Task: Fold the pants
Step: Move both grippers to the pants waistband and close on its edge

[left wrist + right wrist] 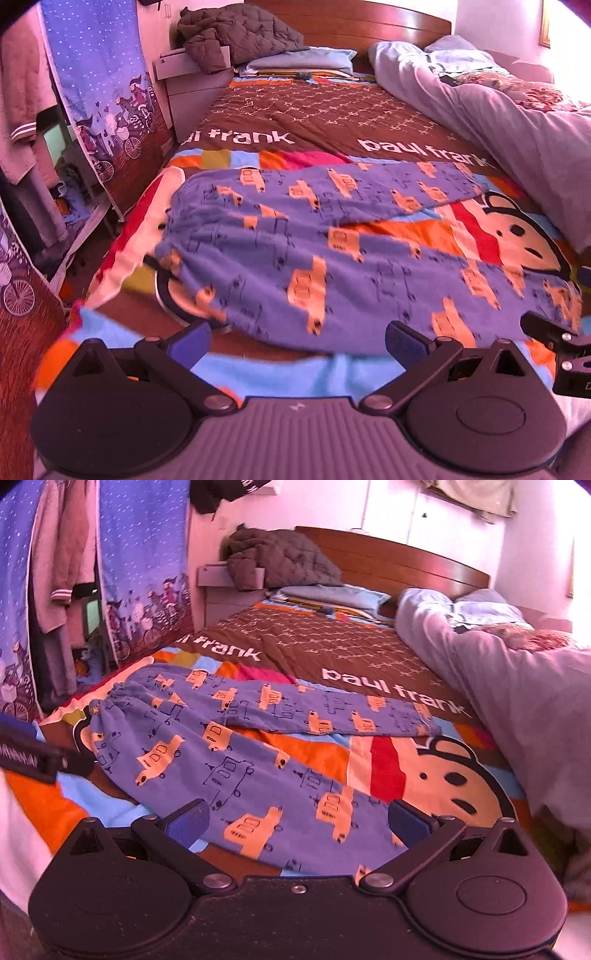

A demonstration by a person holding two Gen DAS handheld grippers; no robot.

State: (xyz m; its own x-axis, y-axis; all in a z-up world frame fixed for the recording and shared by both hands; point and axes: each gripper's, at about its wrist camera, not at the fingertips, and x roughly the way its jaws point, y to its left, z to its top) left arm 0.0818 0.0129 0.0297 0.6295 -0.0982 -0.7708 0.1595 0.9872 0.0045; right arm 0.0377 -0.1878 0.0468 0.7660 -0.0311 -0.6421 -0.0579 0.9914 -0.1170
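Note:
Blue pants with orange car prints lie spread flat on the patterned bedspread. The waistband is at the left and the two legs fan out to the right. My left gripper is open and empty, just above the near edge of the pants by the waist end. My right gripper is open and empty over the near leg, close to its cuff. The right gripper's tip shows at the right edge of the left wrist view. The left gripper's tip shows at the left edge of the right wrist view.
A grey duvet is bunched along the bed's right side. Pillows and a dark jacket lie by the wooden headboard. Blue curtains and hanging clothes stand left of the bed.

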